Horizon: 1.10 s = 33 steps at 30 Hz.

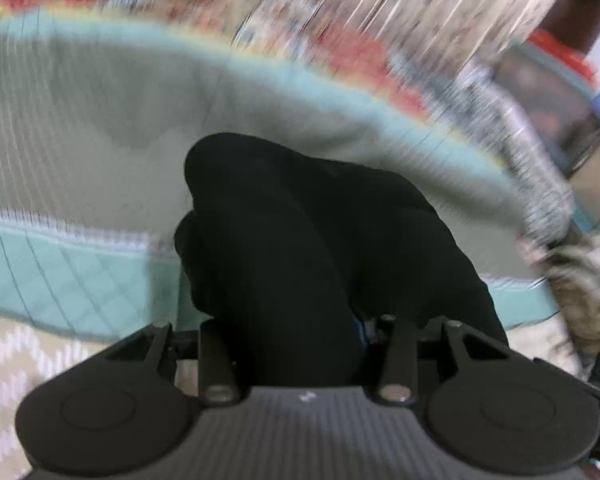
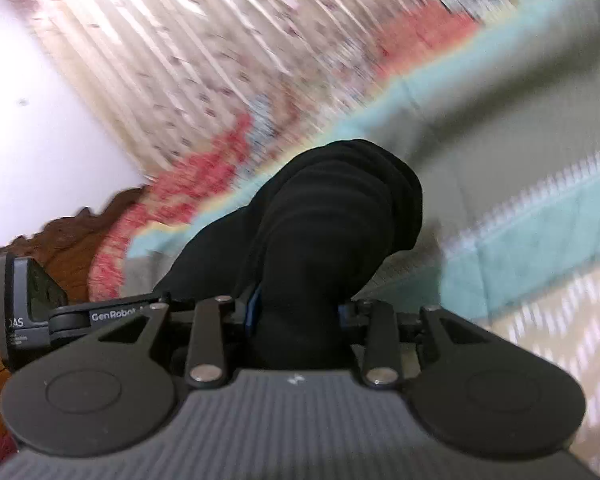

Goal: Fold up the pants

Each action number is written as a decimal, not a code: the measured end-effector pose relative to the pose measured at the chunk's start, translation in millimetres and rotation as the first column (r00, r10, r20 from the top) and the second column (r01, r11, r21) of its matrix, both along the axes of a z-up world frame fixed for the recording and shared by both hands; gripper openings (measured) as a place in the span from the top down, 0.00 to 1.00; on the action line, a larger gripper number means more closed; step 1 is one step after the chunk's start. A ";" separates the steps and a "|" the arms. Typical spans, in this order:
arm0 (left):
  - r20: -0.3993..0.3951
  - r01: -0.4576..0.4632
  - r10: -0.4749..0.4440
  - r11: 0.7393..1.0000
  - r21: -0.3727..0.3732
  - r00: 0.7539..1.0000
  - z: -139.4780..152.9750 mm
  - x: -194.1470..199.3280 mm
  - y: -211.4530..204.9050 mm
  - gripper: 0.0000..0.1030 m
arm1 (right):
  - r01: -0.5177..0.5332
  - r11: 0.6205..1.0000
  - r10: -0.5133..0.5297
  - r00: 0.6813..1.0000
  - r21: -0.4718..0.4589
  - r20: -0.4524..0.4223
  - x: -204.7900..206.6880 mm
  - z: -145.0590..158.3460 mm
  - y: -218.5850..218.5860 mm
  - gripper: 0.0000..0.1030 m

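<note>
Black pants (image 1: pixel 300 240) hang bunched from my left gripper (image 1: pixel 300 336), which is shut on the cloth; the fabric hides the fingertips. In the right wrist view the same black pants (image 2: pixel 332 220) bulge up between the fingers of my right gripper (image 2: pixel 296 316), which is shut on them too. Blue finger pads (image 2: pixel 253 308) show at the edge of the cloth. Both grippers hold the pants lifted above a grey and teal quilted bedspread (image 1: pixel 100 152). Both views are blurred by motion.
The bedspread (image 2: pixel 520 128) has a teal border and a cream zigzag edge (image 1: pixel 12 360). A red patterned blanket (image 1: pixel 340 52) and pale curtains (image 2: pixel 180 40) lie beyond. A carved wooden headboard (image 2: pixel 68 240) is at the left, a white wall (image 2: pixel 28 100) above it.
</note>
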<state>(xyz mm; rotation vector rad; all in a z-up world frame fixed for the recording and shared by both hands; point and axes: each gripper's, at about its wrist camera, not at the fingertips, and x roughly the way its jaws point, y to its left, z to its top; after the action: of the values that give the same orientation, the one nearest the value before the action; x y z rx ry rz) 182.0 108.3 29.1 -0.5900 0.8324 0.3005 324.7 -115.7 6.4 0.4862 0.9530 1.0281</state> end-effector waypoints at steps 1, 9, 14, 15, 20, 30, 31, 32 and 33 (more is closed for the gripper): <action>-0.048 -0.006 0.006 1.000 -0.012 0.999 -18.9 1.6 0.0 0.58 | -0.008 0.998 0.004 0.998 -0.065 -0.057 0.1 -18.3 2.7 0.63; -0.023 -0.087 0.088 0.996 0.031 0.996 -14.8 -20.6 -8.8 0.32 | 0.066 0.989 -0.078 0.993 -0.136 -0.084 -10.5 -19.6 -18.9 0.28; -0.006 -0.092 0.095 0.979 0.184 0.995 32.3 -65.1 -50.3 0.30 | 0.168 0.965 -0.157 0.985 -0.199 0.067 -58.3 15.2 -65.6 0.17; -0.016 -0.090 0.095 0.975 0.201 0.995 38.4 -75.6 -61.3 0.29 | 0.168 0.962 -0.151 0.984 -0.214 0.092 -71.0 18.7 -73.6 0.17; -0.079 -0.078 0.105 0.954 0.288 0.991 58.5 -118.7 -111.0 0.28 | 0.169 0.953 -0.131 0.978 -0.250 0.161 -136.9 40.3 -114.1 0.13; -0.077 -0.087 0.121 0.933 0.349 0.990 90.4 -208.0 -179.7 0.07 | 0.211 0.931 -0.181 0.976 -0.299 0.125 -209.4 60.9 -138.1 0.11; -0.075 -0.090 0.124 0.930 0.356 0.989 93.1 -215.5 -184.7 0.06 | 0.218 0.925 -0.192 0.975 -0.312 0.112 -215.8 61.1 -141.5 0.11; -0.073 -0.093 0.127 0.929 0.358 0.989 95.4 -220.4 -188.2 0.04 | 0.217 0.919 -0.197 0.976 -0.329 0.094 -220.5 60.9 -143.7 0.11; -0.069 -0.097 0.130 0.928 0.359 0.989 97.8 -225.2 -191.7 0.02 | 0.214 0.915 -0.198 0.977 -0.342 0.082 -226.2 61.5 -146.7 0.11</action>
<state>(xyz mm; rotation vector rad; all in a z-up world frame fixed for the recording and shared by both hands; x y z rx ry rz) -43.2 -83.3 126.8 -0.2866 0.8088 0.5748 98.5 -262.4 67.9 0.2575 0.9953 0.6570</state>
